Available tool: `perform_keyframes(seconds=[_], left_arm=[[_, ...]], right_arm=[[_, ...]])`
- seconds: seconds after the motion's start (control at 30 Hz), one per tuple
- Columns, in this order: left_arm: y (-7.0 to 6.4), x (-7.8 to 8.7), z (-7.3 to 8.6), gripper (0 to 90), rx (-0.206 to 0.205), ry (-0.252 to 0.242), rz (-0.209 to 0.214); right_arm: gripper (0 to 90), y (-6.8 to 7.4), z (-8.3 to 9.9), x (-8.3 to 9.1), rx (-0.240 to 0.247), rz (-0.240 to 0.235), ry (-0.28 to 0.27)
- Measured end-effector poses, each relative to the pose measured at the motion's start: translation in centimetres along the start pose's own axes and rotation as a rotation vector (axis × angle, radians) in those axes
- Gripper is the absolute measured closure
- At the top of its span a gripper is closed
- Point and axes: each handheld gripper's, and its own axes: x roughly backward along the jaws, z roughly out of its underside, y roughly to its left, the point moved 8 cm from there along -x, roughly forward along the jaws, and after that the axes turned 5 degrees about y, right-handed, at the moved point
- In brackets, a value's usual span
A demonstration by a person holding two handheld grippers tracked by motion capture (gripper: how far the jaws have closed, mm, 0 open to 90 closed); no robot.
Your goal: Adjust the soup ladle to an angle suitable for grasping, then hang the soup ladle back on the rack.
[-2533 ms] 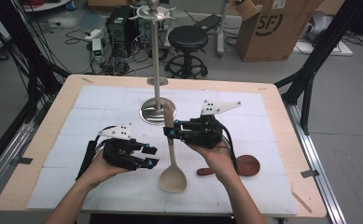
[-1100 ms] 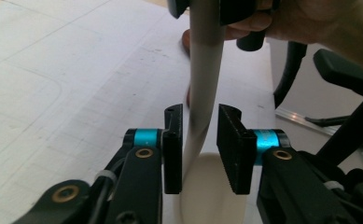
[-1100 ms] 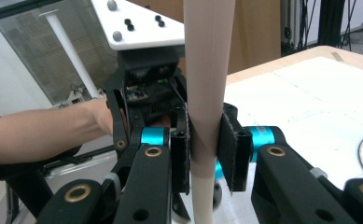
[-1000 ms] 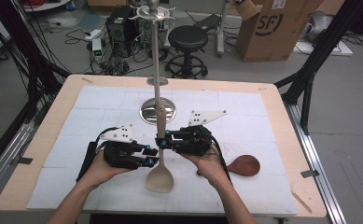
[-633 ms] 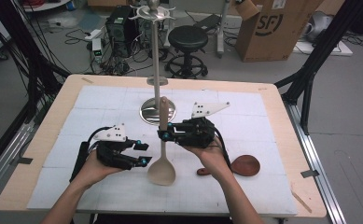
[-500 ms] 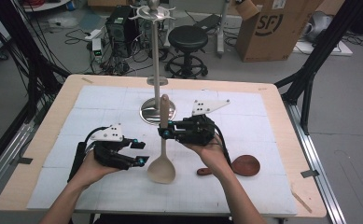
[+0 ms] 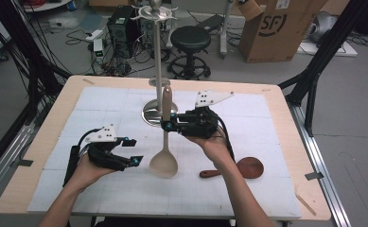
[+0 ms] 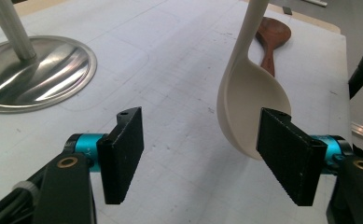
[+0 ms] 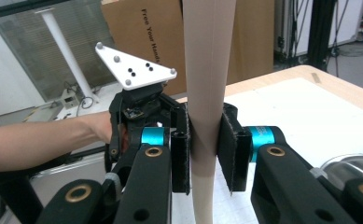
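Above the white mat (image 7: 101,189), the right gripper (image 7: 165,125) clamps the pale spoon (image 7: 163,163) upright by its handle, while the left gripper (image 7: 132,151) hangs released just beside its bowl.

Left tongs (image 8: 200,154): jaws wide apart, nothing between them. Pale wooden spoon (image 8: 251,100) hangs bowl-down just beyond the right jaw, handle rising out of the top edge. Dark wooden spoon (image 8: 271,39) lies far right on the white counter (image 8: 170,70). Steel stand base (image 8: 34,72) with pole, far left.
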Motion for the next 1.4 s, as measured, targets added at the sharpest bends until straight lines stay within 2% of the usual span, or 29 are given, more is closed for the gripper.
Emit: perform_keyframes(seconds=[0.3, 0.43, 0.73, 1.03, 1.4], left_arm=[[1.2, 0.7, 0.5, 28.9, 0.037, -0.010, -0.046], [1.2, 0.9, 0.5, 28.0, 0.026, -0.009, -0.056], [1.1, 0.9, 0.4, 26.9, 0.031, -0.016, -0.045], [0.9, 0.9, 0.5, 24.9, 0.040, -0.013, -0.046], [1.4, 1.2, 0.4, 22.8, 0.050, -0.025, -0.063]], right_arm=[[76.1, -0.8, -0.9, -0.8, 0.005, -0.003, 0.022], [76.1, -1.0, -1.7, -1.1, 0.014, -0.005, 0.019], [76.1, -1.2, -3.3, -1.4, 0.037, -0.016, 0.022], [76.1, -2.1, -4.4, -1.7, 0.047, -0.017, 0.029], [76.2, -2.9, -6.3, -2.4, 0.075, -0.029, 0.037]])
